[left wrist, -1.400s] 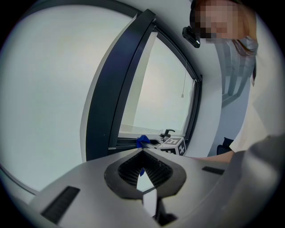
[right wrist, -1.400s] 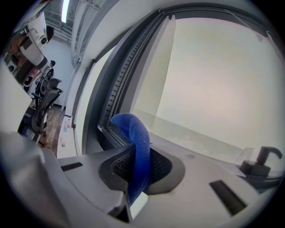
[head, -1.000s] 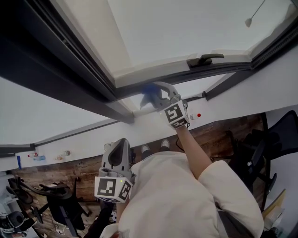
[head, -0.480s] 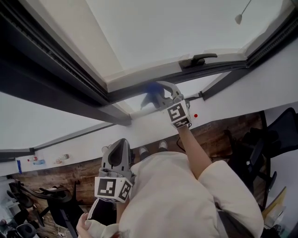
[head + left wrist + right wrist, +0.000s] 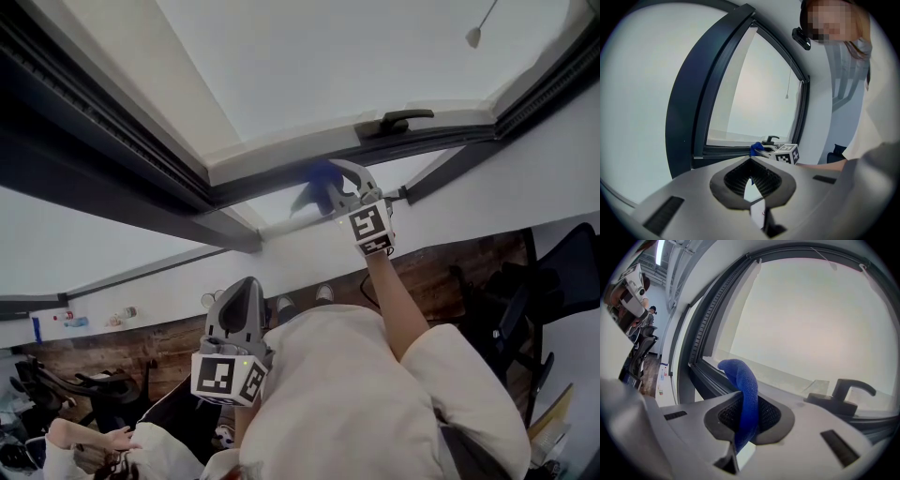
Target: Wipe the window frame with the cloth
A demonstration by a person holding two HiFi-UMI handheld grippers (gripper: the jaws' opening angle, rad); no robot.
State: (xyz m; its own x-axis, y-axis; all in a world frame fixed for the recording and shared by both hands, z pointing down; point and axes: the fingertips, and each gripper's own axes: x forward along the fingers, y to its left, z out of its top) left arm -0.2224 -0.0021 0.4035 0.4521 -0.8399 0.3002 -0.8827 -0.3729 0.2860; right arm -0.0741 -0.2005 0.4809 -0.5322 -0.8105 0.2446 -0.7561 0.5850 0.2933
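Right gripper (image 5: 336,187) is clamped on the blue cloth (image 5: 315,178), arm stretched up to the window frame (image 5: 94,150). The cloth sits at the frame's dark lower rail, just left of the handle (image 5: 394,122). Its loose end curls up out of the jaws toward the rail; actual contact can't be confirmed. Left gripper (image 5: 246,298) is held low by the person's chest, jaws together with nothing between them, well apart from the frame. A second person (image 5: 89,441) is at near left.
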